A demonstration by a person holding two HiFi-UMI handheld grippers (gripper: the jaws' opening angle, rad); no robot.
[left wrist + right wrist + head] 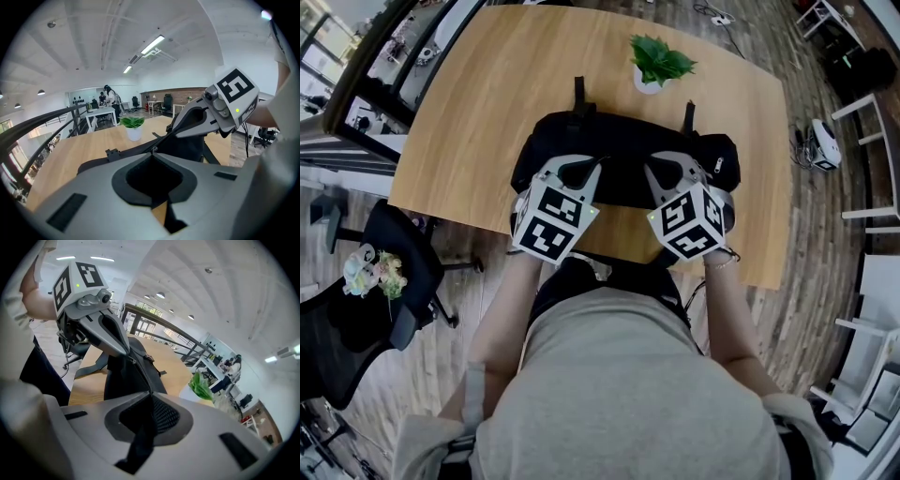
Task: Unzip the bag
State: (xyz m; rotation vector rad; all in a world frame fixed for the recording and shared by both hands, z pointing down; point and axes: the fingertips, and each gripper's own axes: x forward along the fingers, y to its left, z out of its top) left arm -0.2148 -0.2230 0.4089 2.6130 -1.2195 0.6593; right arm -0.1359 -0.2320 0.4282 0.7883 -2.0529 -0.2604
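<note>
Black bag [623,155] lay long axis L–R on table [459,122], just far of both tongs. R gripper [149,392] clamped on bag fabric by the zip. L gripper [153,152] had jaws together, tip at what looked like the zip pull [153,148], grip unclear; zip ran L–R betw. them.

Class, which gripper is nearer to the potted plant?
Right. In the head view, the right gripper, shut on the bag, sits almost straight below the potted plant; the left gripper lies further off, to its lower left.
</note>
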